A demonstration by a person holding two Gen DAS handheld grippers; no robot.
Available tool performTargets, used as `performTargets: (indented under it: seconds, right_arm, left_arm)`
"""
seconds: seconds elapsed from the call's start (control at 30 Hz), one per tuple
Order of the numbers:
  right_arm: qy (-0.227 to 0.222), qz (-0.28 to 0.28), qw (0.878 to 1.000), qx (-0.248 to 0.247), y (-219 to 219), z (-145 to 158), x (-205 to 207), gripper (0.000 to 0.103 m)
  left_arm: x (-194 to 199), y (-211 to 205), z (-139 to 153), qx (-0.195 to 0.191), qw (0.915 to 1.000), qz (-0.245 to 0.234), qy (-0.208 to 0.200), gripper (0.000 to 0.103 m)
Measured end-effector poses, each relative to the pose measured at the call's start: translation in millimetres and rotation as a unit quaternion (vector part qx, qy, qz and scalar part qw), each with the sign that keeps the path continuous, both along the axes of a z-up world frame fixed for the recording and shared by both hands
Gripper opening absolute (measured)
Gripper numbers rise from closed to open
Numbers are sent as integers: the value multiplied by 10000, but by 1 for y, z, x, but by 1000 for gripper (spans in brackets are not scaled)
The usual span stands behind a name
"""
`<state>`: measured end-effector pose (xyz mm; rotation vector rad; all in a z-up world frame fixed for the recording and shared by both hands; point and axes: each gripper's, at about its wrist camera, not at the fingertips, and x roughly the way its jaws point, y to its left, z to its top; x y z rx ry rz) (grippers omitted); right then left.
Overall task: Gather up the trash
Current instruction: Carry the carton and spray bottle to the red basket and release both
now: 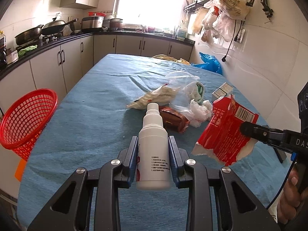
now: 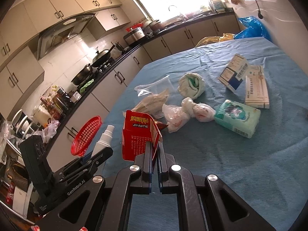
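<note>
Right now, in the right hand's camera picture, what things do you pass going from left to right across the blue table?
Red basket → white spray bottle → red box → knotted plastic bag → green tissue pack → long white box.

Daylight enters through the window (image 1: 152,2), which is overexposed to white glare in both views. Fisheye distortion curves the cabinets (image 2: 63,5) and darkens corners; the tabletop (image 1: 92,104) stays evenly lit and sharp.

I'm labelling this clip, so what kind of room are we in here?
A home kitchen, most likely: woks sit on a gas stove, a range hood hangs above it, and cabinets run under a dark countertop beside the cloth-covered table.
</note>
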<state>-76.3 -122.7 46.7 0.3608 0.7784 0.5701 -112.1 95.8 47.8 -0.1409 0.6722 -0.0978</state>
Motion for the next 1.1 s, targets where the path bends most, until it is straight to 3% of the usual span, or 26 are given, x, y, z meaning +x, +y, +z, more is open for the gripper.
performTargets:
  seconds: [0.43, 0.87, 1.1]
  right_arm:
    - [-219, 637, 9973, -282, 69, 22, 11, 5]
    - [-494, 1277, 9889, -582, 164, 51, 28, 5]
    - [-674, 1560, 9831, -684, 230, 63, 44, 5]
  left_arm:
    - [-14, 63, 22, -156, 9966, 734, -327, 29]
    - [-34, 168, 38, -268, 9796, 1914, -557, 29]
    - [-28, 204, 33, -218, 9743, 2196, -445, 29]
